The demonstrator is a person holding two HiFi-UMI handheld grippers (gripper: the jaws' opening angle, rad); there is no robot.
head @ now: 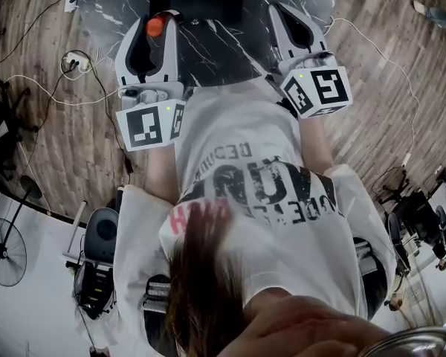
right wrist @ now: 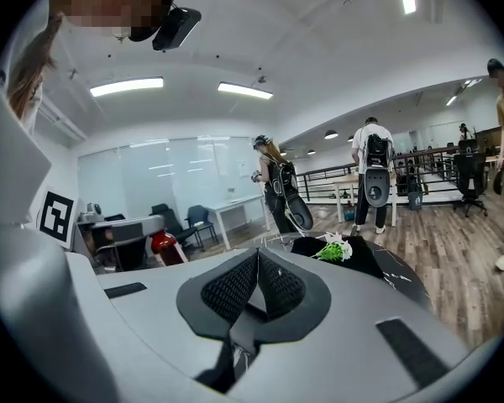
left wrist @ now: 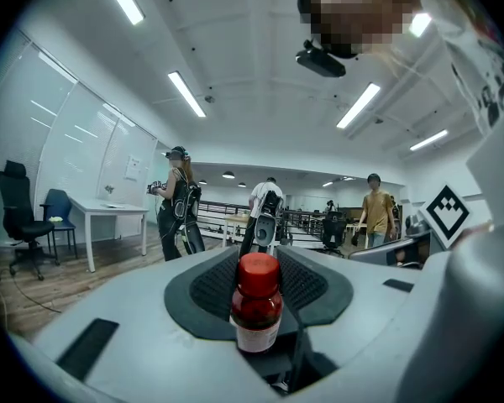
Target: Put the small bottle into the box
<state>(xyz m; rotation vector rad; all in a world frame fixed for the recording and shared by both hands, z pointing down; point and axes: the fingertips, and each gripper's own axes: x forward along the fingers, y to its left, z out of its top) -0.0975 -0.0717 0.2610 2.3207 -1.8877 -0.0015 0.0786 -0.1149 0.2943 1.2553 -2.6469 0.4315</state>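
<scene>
One small bottle (left wrist: 256, 309) upright, clamped between left gripper (left wrist: 265, 263) fingers, right gripper (right wrist: 258, 263) fingers clenched empty.

The left gripper (head: 153, 30) points level ahead of the person's chest, its jaws closed on the small bottle (left wrist: 256, 305), which stands upright between the pads, red cap up. The right gripper (right wrist: 256, 280) is held beside it, tipped slightly downward, its jaws pressed together with nothing between them. The left forearm (head: 160, 175) and right forearm (head: 317, 146) reach forward, roughly parallel.
</scene>
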